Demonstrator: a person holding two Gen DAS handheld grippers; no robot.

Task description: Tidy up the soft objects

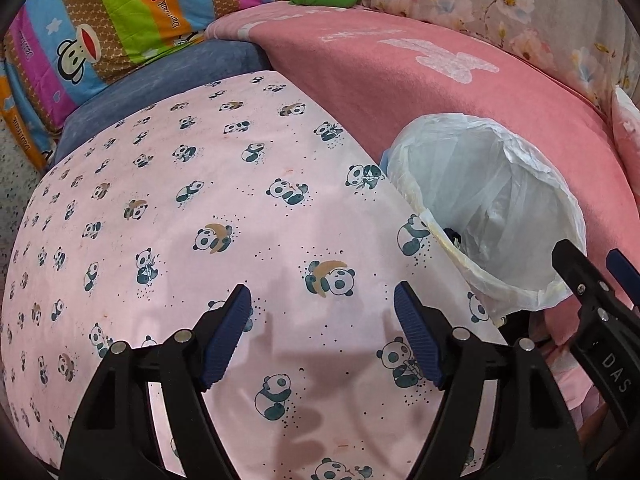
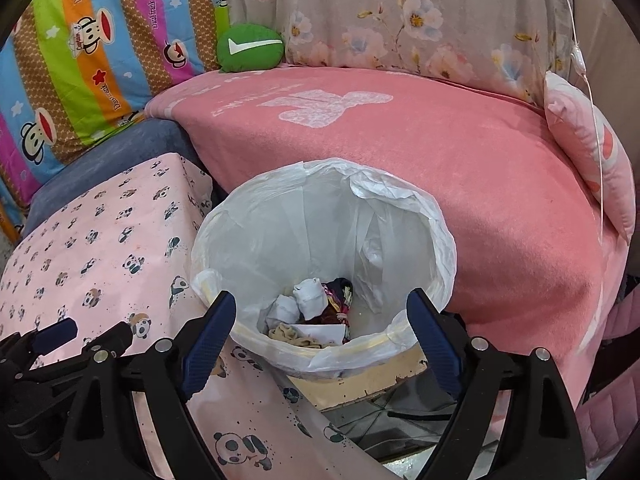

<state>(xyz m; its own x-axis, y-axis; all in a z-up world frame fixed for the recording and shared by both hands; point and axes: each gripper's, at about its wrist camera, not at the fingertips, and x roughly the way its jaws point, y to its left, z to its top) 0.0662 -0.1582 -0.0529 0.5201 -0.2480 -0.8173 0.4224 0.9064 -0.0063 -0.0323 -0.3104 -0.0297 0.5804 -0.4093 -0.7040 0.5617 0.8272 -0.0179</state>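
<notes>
A bin [image 2: 400,208] lined with a white plastic bag stands between the panda-print surface and the pink bed. At its bottom lie several balled soft items [image 2: 312,308]: white rolled socks, a dark patterned one and a beige one. My right gripper [image 2: 320,320] hangs open just above the bin's near rim, nothing between its fingers. My left gripper [image 1: 322,312] is open over the pink panda-print cloth [image 1: 180,208], also holding nothing. The bin [image 1: 520,184] shows at the right of the left wrist view, with the right gripper's fingers [image 1: 580,276] beside it.
A pink blanket [image 2: 460,160] covers the bed behind the bin. A green cushion [image 2: 250,48] sits at the back by a striped cartoon quilt [image 2: 80,60] and floral fabric [image 2: 400,20]. A pink pillow [image 2: 592,148] leans at the right. A blue cushion [image 1: 160,84] lies behind the panda cloth.
</notes>
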